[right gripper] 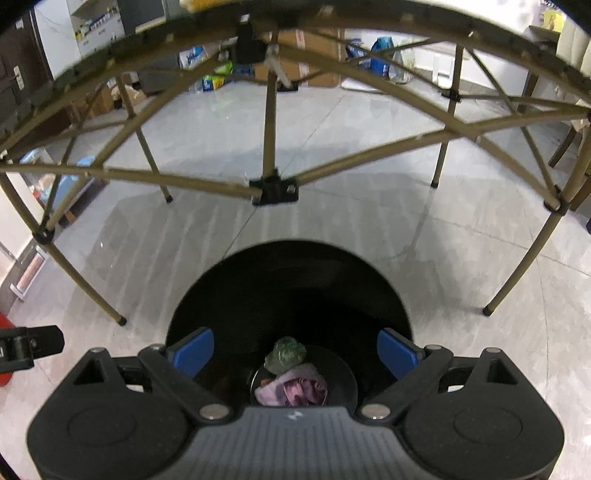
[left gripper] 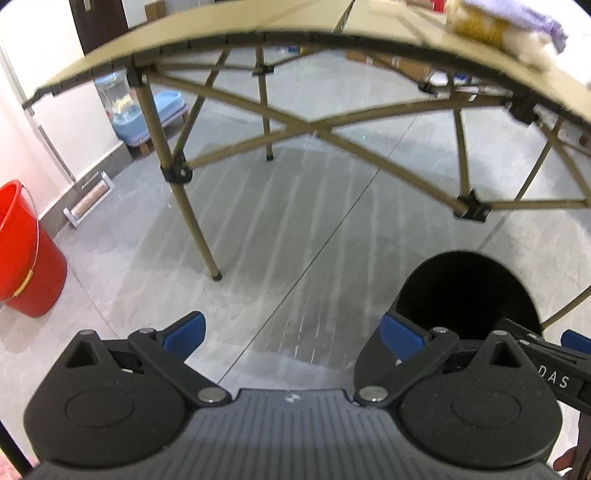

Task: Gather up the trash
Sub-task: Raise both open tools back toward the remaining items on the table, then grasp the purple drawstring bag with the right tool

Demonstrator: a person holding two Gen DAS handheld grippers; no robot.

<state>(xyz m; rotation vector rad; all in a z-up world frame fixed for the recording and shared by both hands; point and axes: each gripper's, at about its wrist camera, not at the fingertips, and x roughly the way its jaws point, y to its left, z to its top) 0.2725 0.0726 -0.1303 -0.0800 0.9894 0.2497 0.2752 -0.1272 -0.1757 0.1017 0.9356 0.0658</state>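
Floor point(left gripper: 295, 221): grey tiled, streaked with pale reflections, extended under everything in both views.

Desk point(left gripper: 221, 48): folding type, tan slatted top on a tan cross-braced frame with black joints; seen from below its edge. A soft bundle point(left gripper: 506, 26) of yellow, white and lilac material lay on the top at its right end, blurred, kind not determinable.

Red bucket point(left gripper: 26, 251): plastic, wire handle, stood on the floor by the wall at the far left of the left wrist view, well apart from the desk legs.

Black bin point(right gripper: 288, 288): round, open-topped, stood on the floor in front of the desk, directly beneath the right hand-held gripper; in the left wrist view it sat to the right, behind that gripper's right finger.

Trash, in the bottom of the bin: one crumpled pink-and-purple wrapper point(right gripper: 295, 389), with one green crumpled wad point(right gripper: 286, 354) touching it on the far side.

Left hand-held gripper point(left gripper: 291, 332): black body, blue pads, jaws stood wide apart over bare floor, nothing between them.

Right hand-held gripper point(right gripper: 295, 350): same make, jaws stood wide apart above the bin mouth, holding nothing; the trash lay well below the pads, untouched.

Background items: a blue plastic container point(left gripper: 147, 114) and clear jug by the wall, cardboard boxes and packets beyond the desk; details too small to tell.
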